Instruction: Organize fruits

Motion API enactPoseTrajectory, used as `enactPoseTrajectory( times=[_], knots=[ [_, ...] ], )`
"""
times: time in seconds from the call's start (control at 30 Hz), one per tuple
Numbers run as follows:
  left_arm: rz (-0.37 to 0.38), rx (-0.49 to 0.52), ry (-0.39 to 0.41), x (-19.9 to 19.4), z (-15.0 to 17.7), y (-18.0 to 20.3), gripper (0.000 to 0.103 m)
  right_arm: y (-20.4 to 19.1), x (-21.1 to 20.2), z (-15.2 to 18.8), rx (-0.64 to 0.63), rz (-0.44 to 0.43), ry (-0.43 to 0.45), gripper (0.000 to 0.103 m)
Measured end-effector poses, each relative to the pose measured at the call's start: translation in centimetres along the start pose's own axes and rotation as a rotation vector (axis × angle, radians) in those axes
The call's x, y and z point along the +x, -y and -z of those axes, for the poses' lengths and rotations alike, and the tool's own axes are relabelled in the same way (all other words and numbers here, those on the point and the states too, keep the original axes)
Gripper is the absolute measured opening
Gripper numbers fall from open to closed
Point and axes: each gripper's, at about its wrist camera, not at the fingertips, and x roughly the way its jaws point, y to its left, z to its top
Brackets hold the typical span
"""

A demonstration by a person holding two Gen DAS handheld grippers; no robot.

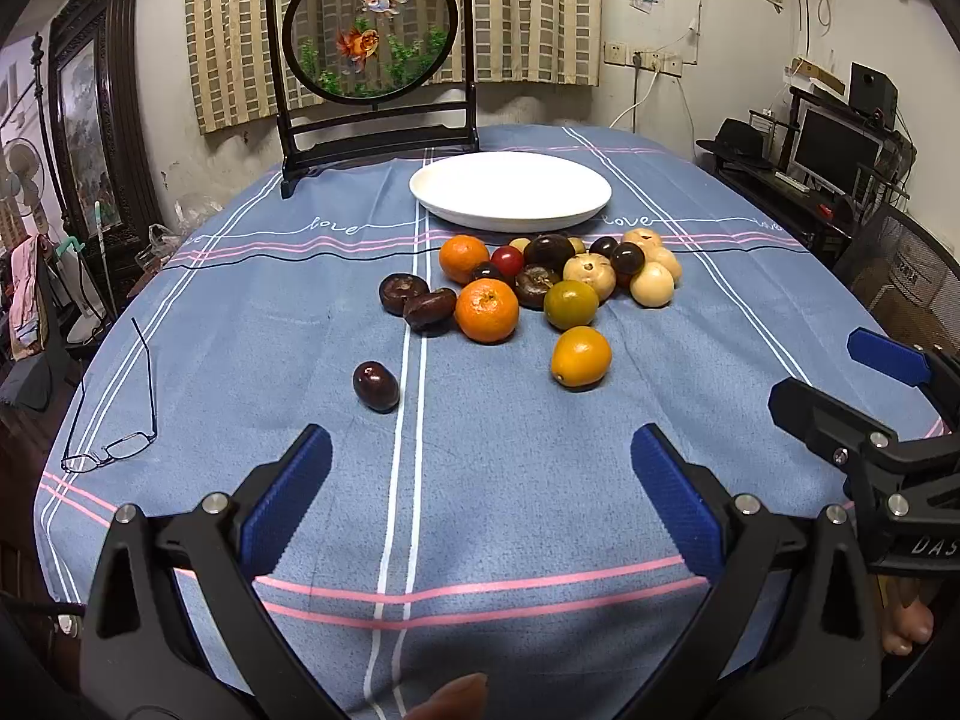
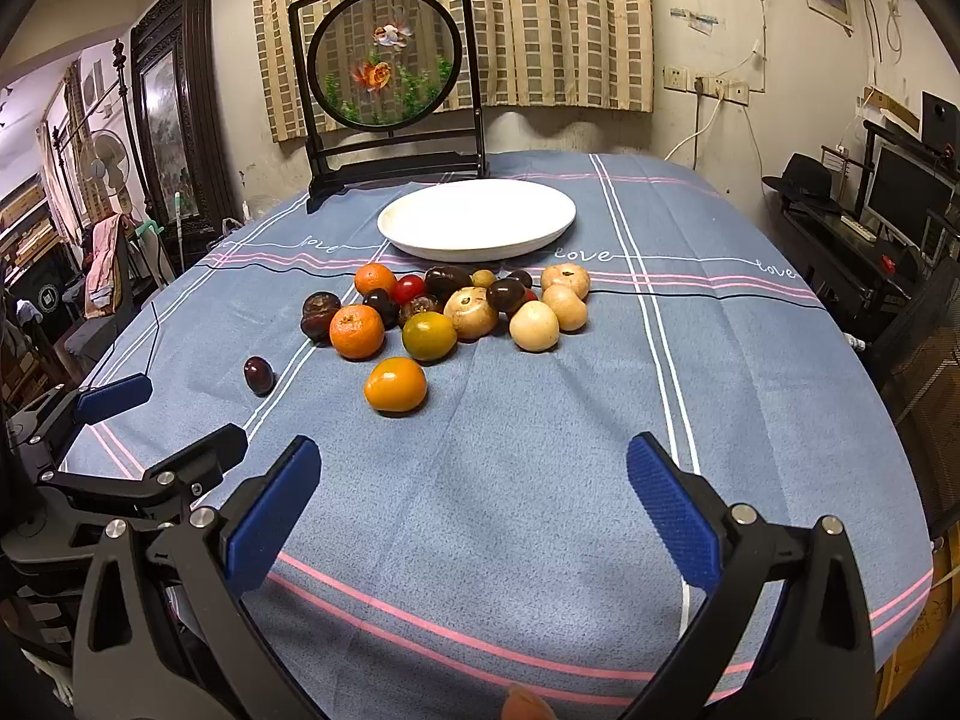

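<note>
Fruit pile point(image 1: 540, 276) sits mid-counter, just in front of the empty white plate point(image 1: 510, 189), nothing on the plate yet. Two strays lie nearer the tools: a dark plum point(image 1: 375, 385) w/ long axis running roughly toward the plate, and an orange kumquat point(image 1: 581, 357) lying crosswise. Left tool point(image 1: 480, 468) is nearer the plum, which lies ahead & slightly left of it; right tool point(image 2: 474, 480) has the kumquat ahead, a bit left. Both tools wide open, holding nothing, tilted down toward the blue cloth point(image 1: 510, 480), well short of any fruit. Probably start w/ the strays.
</note>
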Motion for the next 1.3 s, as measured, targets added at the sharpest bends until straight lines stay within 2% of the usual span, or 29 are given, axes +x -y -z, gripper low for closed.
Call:
enactPoseTrajectory(
  times=[1.3],
  knots=[
    [0.008,0.002,-0.032,0.6,0.36,0.12,0.101,0.01,0.14,0.04,0.005,-0.003,-0.003,0.102]
  ],
)
